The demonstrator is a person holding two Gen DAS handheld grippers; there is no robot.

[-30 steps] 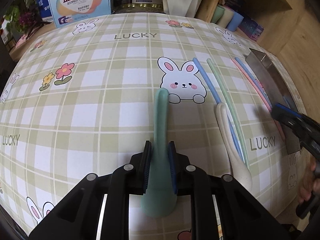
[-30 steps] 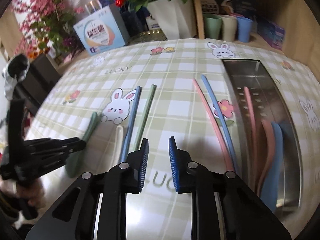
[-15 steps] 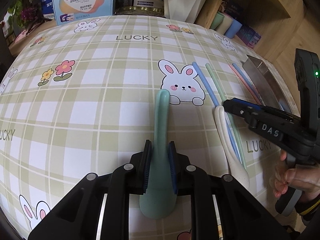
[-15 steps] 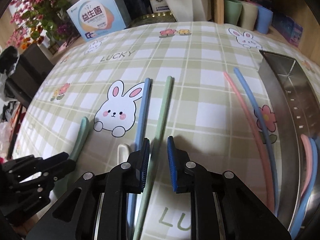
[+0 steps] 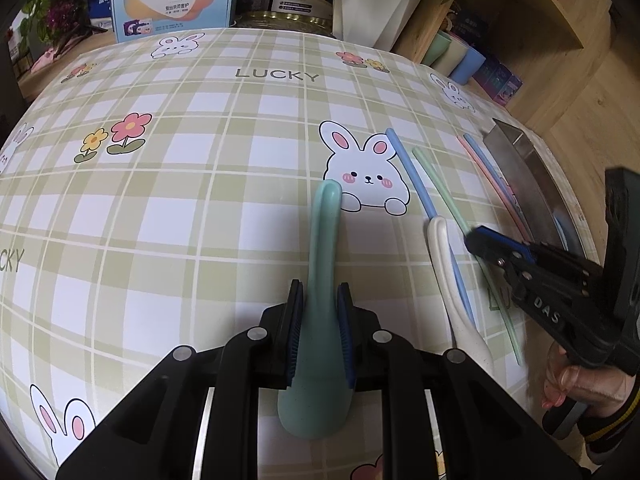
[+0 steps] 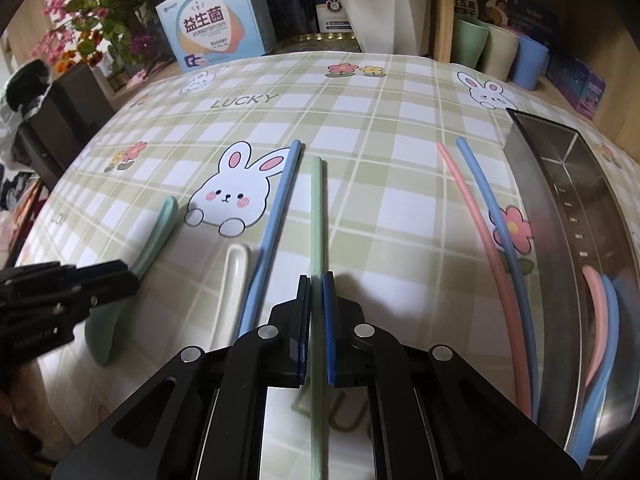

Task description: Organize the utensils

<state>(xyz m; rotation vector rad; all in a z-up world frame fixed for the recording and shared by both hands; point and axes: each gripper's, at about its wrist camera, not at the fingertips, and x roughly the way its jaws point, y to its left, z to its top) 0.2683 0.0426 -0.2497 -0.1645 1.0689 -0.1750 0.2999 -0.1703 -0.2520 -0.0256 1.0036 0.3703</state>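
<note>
Quick count of what's on the worktop [image 6: 360, 120], the one with the bunny-and-check cloth. Chopsticks lying loose: four, namely a blue chopstick [image 6: 276, 216], a green chopstick [image 6: 317, 216], a pink chopstick [image 6: 476, 216] and a second blue one [image 6: 496, 220] right beside the pink. Spoons on the cloth: two, a green spoon [image 5: 326, 248] and a white spoon [image 5: 448, 276], the white one just beside the first blue chopstick.

The left hand-held gripper [image 5: 320, 332] is clenched on the green spoon around its neck, bowl end toward the camera, handle pointing at the bunny print. The right hand-held gripper [image 6: 316, 320] has just been closing, and its jaws now pinch the green chopstick, which runs straight between the pads and out both ends.

At the right edge there's one metal tray [image 6: 568, 184]. Inside it I can make out a pink utensil [image 6: 598, 312] and a blue utensil [image 6: 610, 320] side by side; can't tell if there's more in there.

Back row: three cups [image 6: 500, 54] (green, cream, blue), one light-blue box [image 6: 212, 32] and a white planter [image 6: 384, 4].
</note>
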